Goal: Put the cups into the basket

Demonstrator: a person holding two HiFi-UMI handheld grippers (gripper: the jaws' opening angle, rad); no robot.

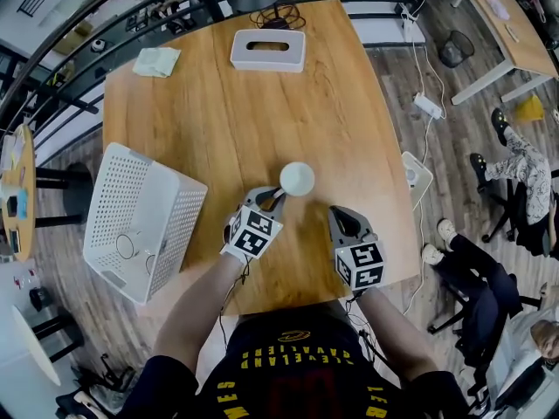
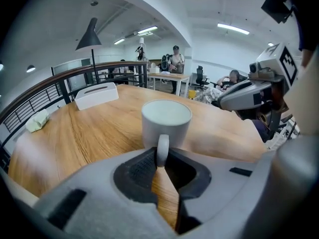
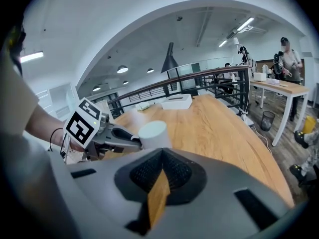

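Observation:
A white cup [image 1: 297, 179] stands upright on the wooden table [image 1: 218, 120], near its front middle. My left gripper [image 1: 276, 201] reaches it from the near side. In the left gripper view the jaws pinch the cup's [image 2: 166, 121] handle [image 2: 162, 150] at the left gripper's [image 2: 162, 157] tips. My right gripper [image 1: 336, 215] rests to the right of the cup, apart from it, shut with nothing in it [image 3: 162, 166]. The white perforated basket [image 1: 109, 190] sits at the table's left edge, jutting past it. Two round outlines show inside; I cannot tell what they are.
A white tissue box [image 1: 268, 49] stands at the table's far side, with a pale green crumpled cloth [image 1: 157, 61] to its left. A black railing [image 1: 52, 94] runs behind the table. Seated people [image 1: 515, 177] and office chairs are on the floor to the right.

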